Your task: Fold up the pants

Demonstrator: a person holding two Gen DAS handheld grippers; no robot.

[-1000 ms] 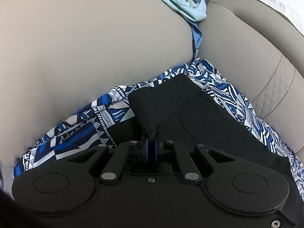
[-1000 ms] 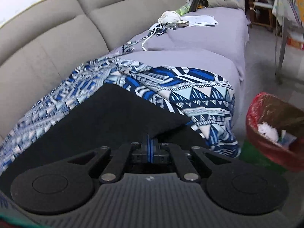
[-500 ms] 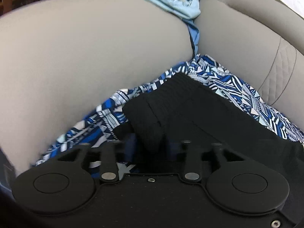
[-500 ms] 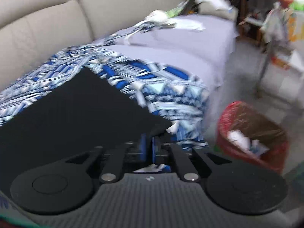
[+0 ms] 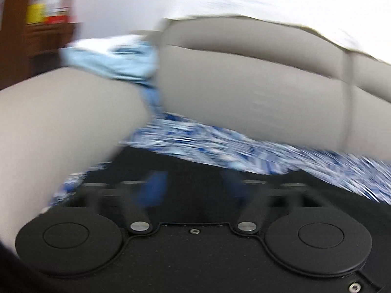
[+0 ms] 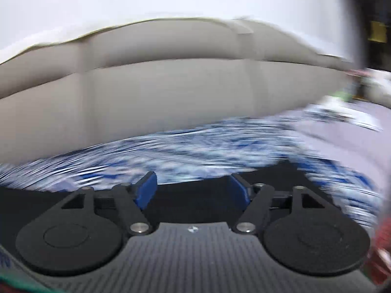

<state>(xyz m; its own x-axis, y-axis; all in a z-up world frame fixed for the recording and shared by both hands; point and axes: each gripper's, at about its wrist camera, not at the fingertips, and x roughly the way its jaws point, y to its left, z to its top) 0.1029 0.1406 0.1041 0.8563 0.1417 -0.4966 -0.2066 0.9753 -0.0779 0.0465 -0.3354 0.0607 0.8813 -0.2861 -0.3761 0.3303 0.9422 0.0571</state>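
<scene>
The black pants lie spread on a blue-and-white patterned cloth on the sofa seat, their near edge just ahead of both grippers. A second ago each gripper was clamped on that edge; now neither pinches it.

The left gripper has just had its jaws on the move. In its smeared view the blue pads show apart, with black fabric lying loose beyond and between them. The right gripper has just been opening: its blue pads stand wide apart, with the pants low between them and touched by neither.

Both views have swung since then and are heavily blurred. The left one has tipped up from the pants to take in more of the grey sofa backrest. The right one has turned from the length of the seat to face the backrest squarely.

In the left view, the sofa armrest bulks close on the left and hides part of the patterned cloth. A light blue garment is draped over its top, and a wooden shelf stands behind. In the right view, a lavender sheet covers the seat further right, with white papers on it. A red smear shows at the right edge; what it is cannot be told.
</scene>
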